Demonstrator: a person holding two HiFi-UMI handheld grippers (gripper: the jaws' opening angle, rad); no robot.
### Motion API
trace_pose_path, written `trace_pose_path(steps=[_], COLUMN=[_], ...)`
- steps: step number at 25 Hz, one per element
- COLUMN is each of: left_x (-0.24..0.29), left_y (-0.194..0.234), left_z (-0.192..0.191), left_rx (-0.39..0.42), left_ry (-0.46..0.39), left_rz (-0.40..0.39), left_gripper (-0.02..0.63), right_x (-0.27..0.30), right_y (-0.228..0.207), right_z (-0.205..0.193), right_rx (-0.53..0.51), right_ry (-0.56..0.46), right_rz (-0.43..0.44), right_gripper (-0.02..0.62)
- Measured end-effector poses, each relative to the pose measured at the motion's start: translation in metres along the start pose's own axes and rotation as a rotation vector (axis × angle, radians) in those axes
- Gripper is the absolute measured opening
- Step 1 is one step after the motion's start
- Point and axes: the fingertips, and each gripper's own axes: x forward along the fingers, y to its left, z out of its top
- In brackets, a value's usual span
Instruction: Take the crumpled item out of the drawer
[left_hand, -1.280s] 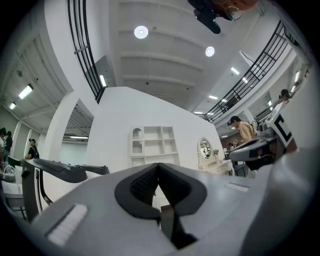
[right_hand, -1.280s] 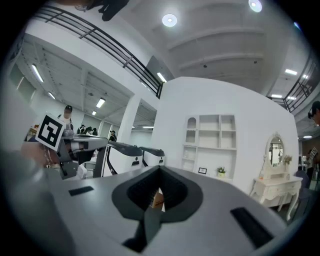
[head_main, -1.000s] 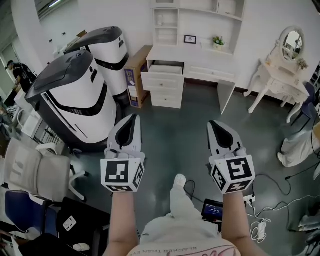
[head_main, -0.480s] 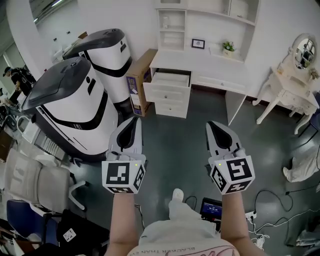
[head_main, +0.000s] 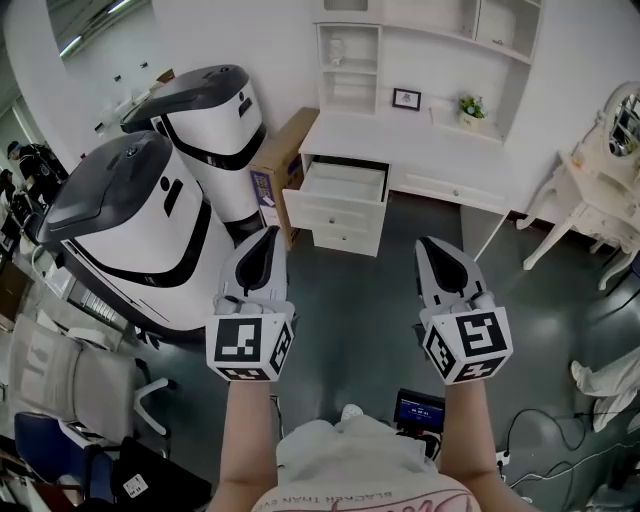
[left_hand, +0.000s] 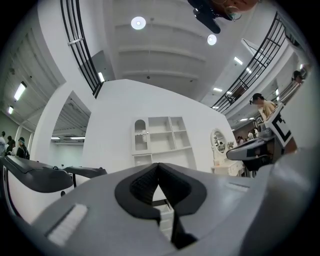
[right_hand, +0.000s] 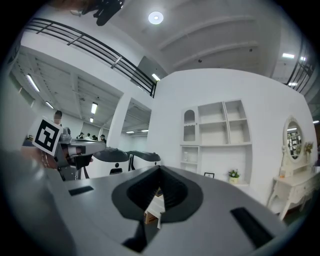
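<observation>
A white desk (head_main: 440, 150) stands against the far wall, with its top left drawer (head_main: 343, 182) pulled open. The inside of the drawer looks pale, and no crumpled item shows in it from here. My left gripper (head_main: 268, 234) is held in the air well short of the desk, shut with nothing in it. My right gripper (head_main: 431, 246) hangs level with it on the right, also shut and empty. In the left gripper view the left gripper (left_hand: 159, 165) has its pads together; the right gripper (right_hand: 159, 168) shows the same in the right gripper view.
Two big white-and-black machines (head_main: 130, 230) (head_main: 212, 120) stand on the left, with a cardboard box (head_main: 276, 160) leaning beside the drawers. A white chair (head_main: 55, 375) is at lower left. A dressing table (head_main: 600, 175) stands right. A small device (head_main: 420, 410) and cables (head_main: 560, 445) lie on the dark floor.
The desk and open drawer have come nearer and lower in the head view. Both grippers stay shut, side by side, in the same pose.
</observation>
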Motion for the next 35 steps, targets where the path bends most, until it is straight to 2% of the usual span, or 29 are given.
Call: trace_pose_path(steps=[7, 17, 27, 35], left_x=[0.038, 0.115, 0.220, 0.325], left_y=[0.010, 0.027, 0.079, 0.137], left_z=[-0.023, -0.052, -0.088, -0.112], left_rx=[-0.039, -0.064, -0.079, -0.108], left_ry=[0.030, 0.035, 0.065, 0.081], left_rz=[0.010, -0.021, -0.051, -0.081], left_gripper=[0.011, 0.009, 0.011, 0.011], right_x=[0.032, 0.089, 0.200, 0.304], right_y=[-0.022, -0.059, -0.090, -0.123], right_z=[-0.020, -0.037, -0.046, -0.039], right_rx=[0.015, 0.009, 0.037, 0.035], right_ry=[0.038, 0.058, 0.070, 0.074], right_rz=[-0.002, -0.024, -0.027, -0.072], right_gripper=[0.006, 0.006, 0.006, 0.006])
